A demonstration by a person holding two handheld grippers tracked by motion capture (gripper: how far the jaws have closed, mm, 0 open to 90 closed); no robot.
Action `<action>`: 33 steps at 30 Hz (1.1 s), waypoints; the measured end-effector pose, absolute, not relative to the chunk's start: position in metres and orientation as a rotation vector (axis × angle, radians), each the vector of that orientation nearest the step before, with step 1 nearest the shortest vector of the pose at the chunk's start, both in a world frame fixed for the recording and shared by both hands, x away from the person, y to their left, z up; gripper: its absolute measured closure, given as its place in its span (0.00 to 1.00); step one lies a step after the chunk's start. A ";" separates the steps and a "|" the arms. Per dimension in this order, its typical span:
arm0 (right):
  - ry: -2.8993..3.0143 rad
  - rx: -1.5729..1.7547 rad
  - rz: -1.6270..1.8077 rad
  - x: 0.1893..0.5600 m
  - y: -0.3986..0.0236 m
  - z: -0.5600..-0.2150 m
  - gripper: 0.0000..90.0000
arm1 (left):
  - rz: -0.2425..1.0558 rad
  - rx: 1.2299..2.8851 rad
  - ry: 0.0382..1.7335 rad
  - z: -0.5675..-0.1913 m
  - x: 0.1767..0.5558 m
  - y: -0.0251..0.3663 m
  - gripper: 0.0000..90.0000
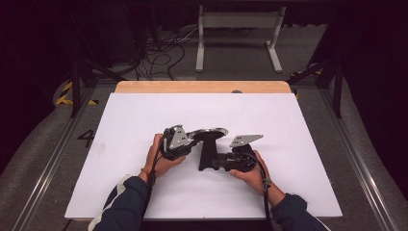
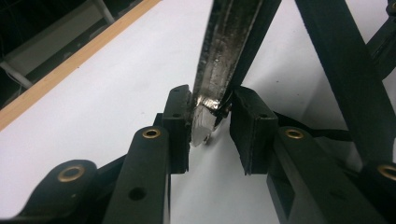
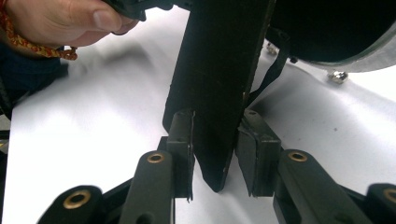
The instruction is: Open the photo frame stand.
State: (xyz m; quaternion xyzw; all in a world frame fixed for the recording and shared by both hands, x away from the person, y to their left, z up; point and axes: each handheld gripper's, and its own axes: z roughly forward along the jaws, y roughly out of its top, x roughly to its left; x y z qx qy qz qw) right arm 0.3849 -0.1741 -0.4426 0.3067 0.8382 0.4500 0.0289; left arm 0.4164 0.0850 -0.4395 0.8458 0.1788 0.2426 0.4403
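A small pan (image 1: 210,133) with a silvery rim and a flat black handle (image 1: 206,153) is held tilted over the middle of the white table cover (image 1: 144,115). My left gripper (image 1: 192,138) is at the pan's left edge. In the left gripper view my left gripper (image 2: 210,128) is shut on the silvery rim (image 2: 212,84), with both pads against it. My right gripper (image 1: 212,161) comes in from the right, low on the handle. In the right gripper view my right gripper (image 3: 215,144) is shut on the black handle (image 3: 217,84), near its end.
A wooden table edge (image 1: 202,87) runs along the far side of the white cover. Behind it, a white metal frame (image 1: 238,33) and loose cables (image 1: 163,53) lie on the floor. Metal rails (image 1: 353,144) flank the table. The other hand (image 3: 60,21) appears at the upper left of the right gripper view.
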 end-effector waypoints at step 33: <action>2.429 0.870 1.421 0.372 -0.199 -0.419 0.71 | 0.565 2.084 0.493 -0.432 0.400 0.117 0.60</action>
